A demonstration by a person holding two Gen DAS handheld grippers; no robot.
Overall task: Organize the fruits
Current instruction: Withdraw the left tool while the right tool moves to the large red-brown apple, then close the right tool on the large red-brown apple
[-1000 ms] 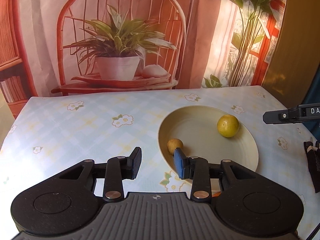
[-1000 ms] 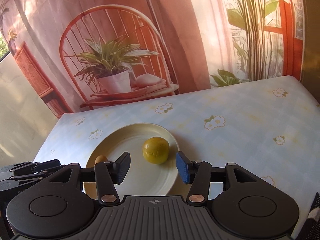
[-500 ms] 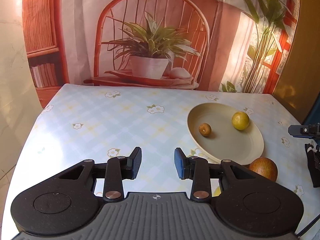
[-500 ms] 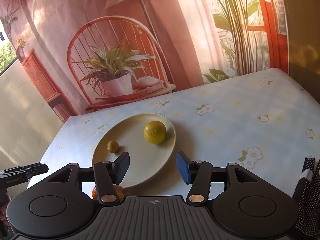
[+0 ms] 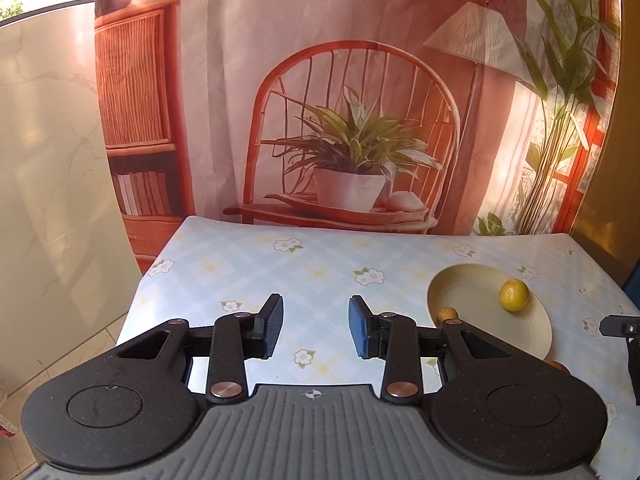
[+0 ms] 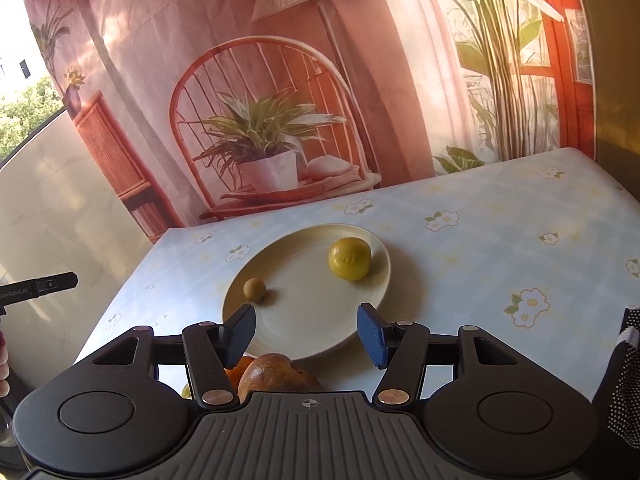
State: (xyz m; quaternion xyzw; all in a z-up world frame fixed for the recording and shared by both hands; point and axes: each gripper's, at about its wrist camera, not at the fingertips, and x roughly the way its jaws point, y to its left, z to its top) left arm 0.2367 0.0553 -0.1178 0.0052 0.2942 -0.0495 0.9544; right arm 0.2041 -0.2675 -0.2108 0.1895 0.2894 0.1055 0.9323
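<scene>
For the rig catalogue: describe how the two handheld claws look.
Both the left claw and right claw have matte black bodies with round side discs, grey ribbed centre plates bearing a crosshair mark, copper-coloured rivets and blue textured pads. A dotted black sleeve shows beside the right one.

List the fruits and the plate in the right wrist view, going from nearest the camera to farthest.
Brown round fruit off the plate → cream round plate → small tan round fruit → yellow round citrus fruit. An orange fruit beside the brown one is mostly hidden, so it is left out.
</scene>
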